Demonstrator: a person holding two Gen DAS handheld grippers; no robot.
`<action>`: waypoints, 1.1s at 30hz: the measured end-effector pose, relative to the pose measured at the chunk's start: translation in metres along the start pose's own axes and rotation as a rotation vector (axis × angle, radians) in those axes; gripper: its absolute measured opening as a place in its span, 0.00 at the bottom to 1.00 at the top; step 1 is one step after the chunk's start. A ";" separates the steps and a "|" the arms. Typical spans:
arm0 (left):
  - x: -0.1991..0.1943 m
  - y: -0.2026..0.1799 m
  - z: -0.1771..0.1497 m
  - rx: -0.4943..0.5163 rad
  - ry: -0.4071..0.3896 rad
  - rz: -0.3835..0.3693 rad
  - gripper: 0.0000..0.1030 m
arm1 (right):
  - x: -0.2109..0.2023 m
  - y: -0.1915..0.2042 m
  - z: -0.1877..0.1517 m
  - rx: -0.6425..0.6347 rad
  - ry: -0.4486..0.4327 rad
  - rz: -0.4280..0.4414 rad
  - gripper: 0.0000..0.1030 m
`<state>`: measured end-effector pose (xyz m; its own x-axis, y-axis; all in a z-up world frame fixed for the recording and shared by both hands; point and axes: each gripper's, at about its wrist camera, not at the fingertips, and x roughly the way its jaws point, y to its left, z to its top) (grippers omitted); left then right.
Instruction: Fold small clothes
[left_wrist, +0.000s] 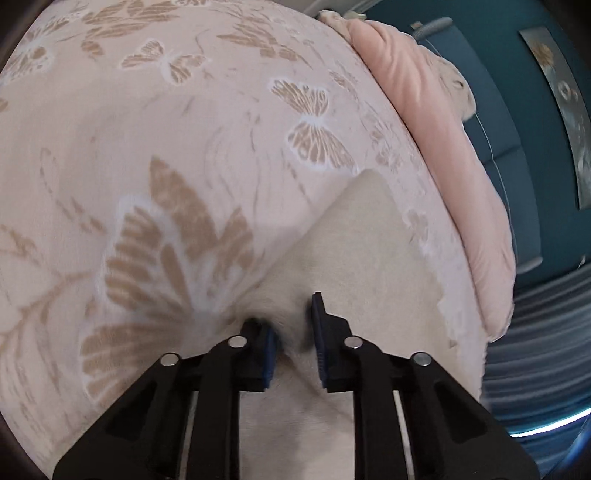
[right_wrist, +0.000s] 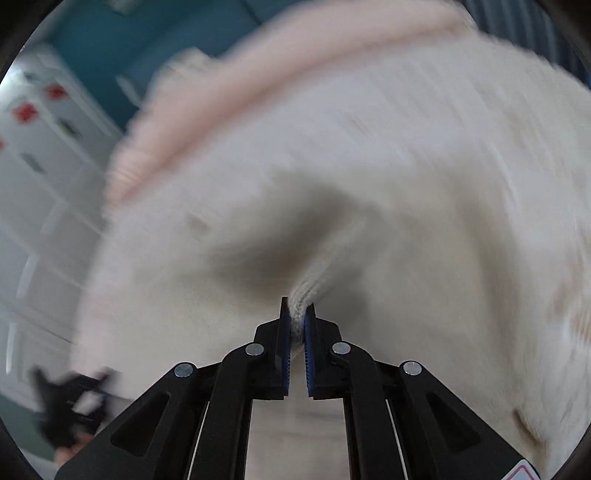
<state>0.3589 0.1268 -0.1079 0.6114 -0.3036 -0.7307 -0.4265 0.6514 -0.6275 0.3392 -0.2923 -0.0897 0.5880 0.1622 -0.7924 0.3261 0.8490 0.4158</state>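
Two tongs on cream garment (left_wrist: 343, 236), its corner pointing away, right tongs (right_wrist: 297, 317) pinching a ribbed edge, left tongs (left_wrist: 291, 325) part-open around cloth.

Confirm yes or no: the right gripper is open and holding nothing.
No: the right gripper has its blue pads pinched on a bunched ridge of the cream garment.

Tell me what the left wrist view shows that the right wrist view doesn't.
Left only: the butterfly bedspread and the left tongs, jaws apart around the cream cloth. Right only: the right tongs shut on a ribbed bunch of cloth, white cabinets, heavy blur, and the left tongs at lower left. Both: cream cloth, pink blanket, teal wall.
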 end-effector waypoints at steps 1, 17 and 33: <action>-0.001 -0.002 -0.003 0.028 -0.020 0.005 0.17 | 0.000 -0.011 -0.006 0.040 -0.009 0.043 0.06; 0.002 -0.008 -0.033 0.334 -0.225 0.028 0.18 | 0.007 -0.041 0.005 0.228 -0.035 0.144 0.09; 0.008 -0.013 -0.039 0.381 -0.243 0.027 0.25 | -0.083 -0.030 -0.017 0.092 -0.268 -0.157 0.18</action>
<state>0.3432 0.0893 -0.1159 0.7616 -0.1400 -0.6327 -0.1972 0.8801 -0.4320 0.2678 -0.3221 -0.0438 0.6952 -0.1162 -0.7094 0.4871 0.8020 0.3459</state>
